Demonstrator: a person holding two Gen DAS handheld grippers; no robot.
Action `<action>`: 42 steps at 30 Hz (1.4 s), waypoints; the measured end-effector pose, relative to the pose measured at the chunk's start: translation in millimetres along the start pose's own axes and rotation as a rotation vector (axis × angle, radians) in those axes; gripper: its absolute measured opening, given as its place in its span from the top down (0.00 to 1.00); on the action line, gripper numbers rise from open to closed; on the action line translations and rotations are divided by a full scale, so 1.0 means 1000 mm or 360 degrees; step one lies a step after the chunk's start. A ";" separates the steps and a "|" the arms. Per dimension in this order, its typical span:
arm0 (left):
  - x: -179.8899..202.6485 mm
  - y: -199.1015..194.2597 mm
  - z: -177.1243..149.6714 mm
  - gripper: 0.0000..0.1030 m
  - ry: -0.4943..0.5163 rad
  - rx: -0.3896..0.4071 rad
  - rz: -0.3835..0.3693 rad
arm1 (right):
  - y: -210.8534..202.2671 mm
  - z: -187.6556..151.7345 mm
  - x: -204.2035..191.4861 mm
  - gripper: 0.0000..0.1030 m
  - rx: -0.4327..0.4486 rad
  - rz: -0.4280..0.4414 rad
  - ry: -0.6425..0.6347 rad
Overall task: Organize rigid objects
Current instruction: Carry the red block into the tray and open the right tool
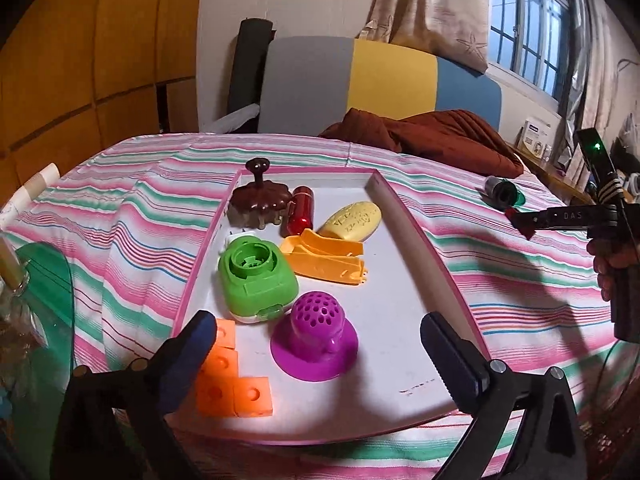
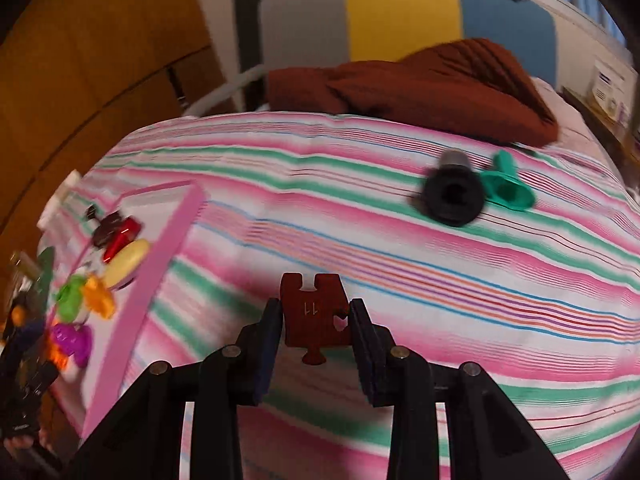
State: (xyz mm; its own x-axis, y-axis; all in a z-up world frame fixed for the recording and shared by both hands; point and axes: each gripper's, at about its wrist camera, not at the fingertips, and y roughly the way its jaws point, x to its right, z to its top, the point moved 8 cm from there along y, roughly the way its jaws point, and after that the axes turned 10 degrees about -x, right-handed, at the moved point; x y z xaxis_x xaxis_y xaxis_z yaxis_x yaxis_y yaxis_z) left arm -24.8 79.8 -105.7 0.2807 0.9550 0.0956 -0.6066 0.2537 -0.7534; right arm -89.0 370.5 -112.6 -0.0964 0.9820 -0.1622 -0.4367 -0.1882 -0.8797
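Left wrist view showed the left gripper held low over the near edge of the pink-rimmed tray, its jaws spread wide apart with nothing between them, the left finger overlapping the orange block cluster and the right finger above the tray's bare right side. Inside the tray, the purple perforated cap stood nearest, between the two fingers; the green round piece sat just beyond it on the left, the orange flat piece beside that, and the yellow oval, the red cylinder and the brown knobbed piece lay along the far end. The tray rested on the striped bed cover. At the right edge of that view the right gripper reached in sideways, level above the bed. Right wrist view showed the right gripper with its jaws clamped on the dark red puzzle piece, held upright clear of the striped cover, well right of the tray. Farther off on the bed to the right, the black cylinder lay just beside the teal funnel-shaped piece, in front of the rumpled brown blanket.
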 end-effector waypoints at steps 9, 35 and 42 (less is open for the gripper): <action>0.001 -0.010 -0.001 0.00 0.0034 0.0033 -0.0029 | -0.010 -0.017 -0.076 0.68 0.0043 0.0199 -0.0258; -0.033 -0.018 -0.011 0.00 -0.0071 0.0037 0.0048 | 0.021 -0.044 -0.212 0.67 -0.0112 0.0095 -0.0707; -0.035 -0.016 -0.012 0.00 -0.0085 0.0030 0.0051 | 0.019 -0.043 -0.209 0.65 -0.0097 0.0071 -0.0707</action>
State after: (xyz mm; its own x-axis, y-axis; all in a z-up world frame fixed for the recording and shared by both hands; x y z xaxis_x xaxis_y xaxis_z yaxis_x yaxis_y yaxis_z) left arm -15.5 40.5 -104.5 0.2209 0.9695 0.1065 -0.6287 0.2251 -0.7443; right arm -38.7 162.2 -115.2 -0.4942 0.8693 -0.0047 -0.3709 -0.2158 -0.9032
